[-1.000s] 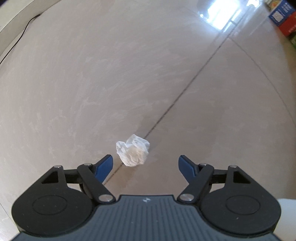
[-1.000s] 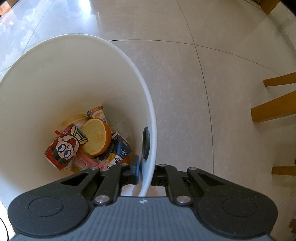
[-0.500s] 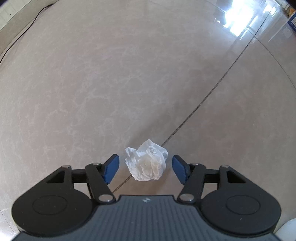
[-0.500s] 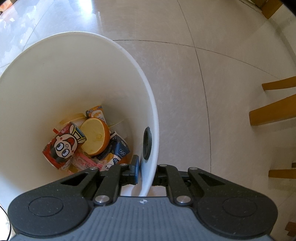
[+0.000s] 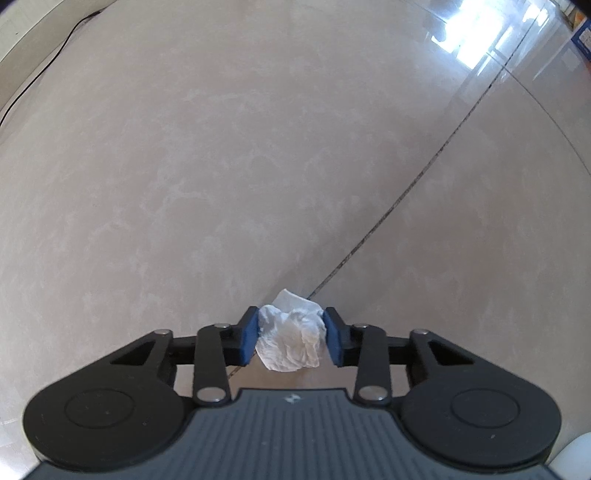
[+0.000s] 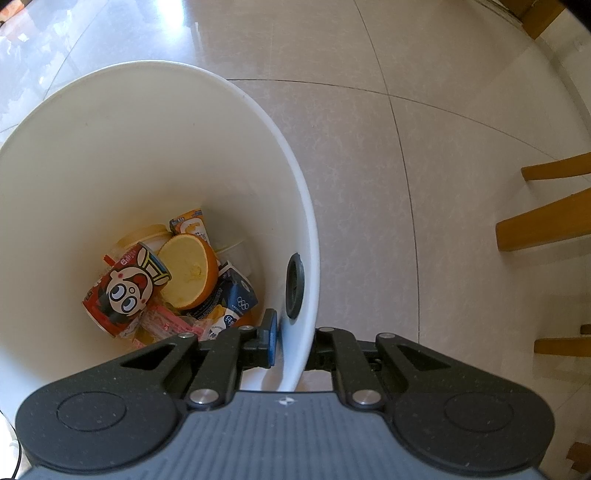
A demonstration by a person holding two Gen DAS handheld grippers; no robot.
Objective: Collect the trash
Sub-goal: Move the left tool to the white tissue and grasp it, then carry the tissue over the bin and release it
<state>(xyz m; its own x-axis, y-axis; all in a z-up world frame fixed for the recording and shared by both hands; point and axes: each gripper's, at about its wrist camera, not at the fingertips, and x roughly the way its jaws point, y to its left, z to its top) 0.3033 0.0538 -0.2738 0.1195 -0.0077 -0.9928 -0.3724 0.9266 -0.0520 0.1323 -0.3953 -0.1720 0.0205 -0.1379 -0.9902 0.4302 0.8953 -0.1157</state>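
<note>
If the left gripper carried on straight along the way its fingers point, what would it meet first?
The left gripper points down at the tiled floor, its jaws closing on a crumpled white tissue between the blue pads. Going on, it would likely meet the floor just past the tissue; the remaining gap is unclear.

Daylight, bright and soft in both views. Left wrist view: strong blown-out glare patch [image 5: 476, 35] on the glossy floor tiles [image 5: 221, 166] at upper right, window light mirrored there; the tile detail washes out around it. Faint soft shadows only. Right wrist view: a second paler sheen on the tiles at upper left; the white bin [image 6: 310, 236] has an evenly lit inner wall, slightly dimmer toward its bottom. Chair legs [image 6: 546, 221] cast faint soft shadows. Heavy fisheye bending: grout lines [image 5: 406, 192] curve, corners vignette dark. Focus sharp at centre, softer toward the edges. No motion blur.
</note>
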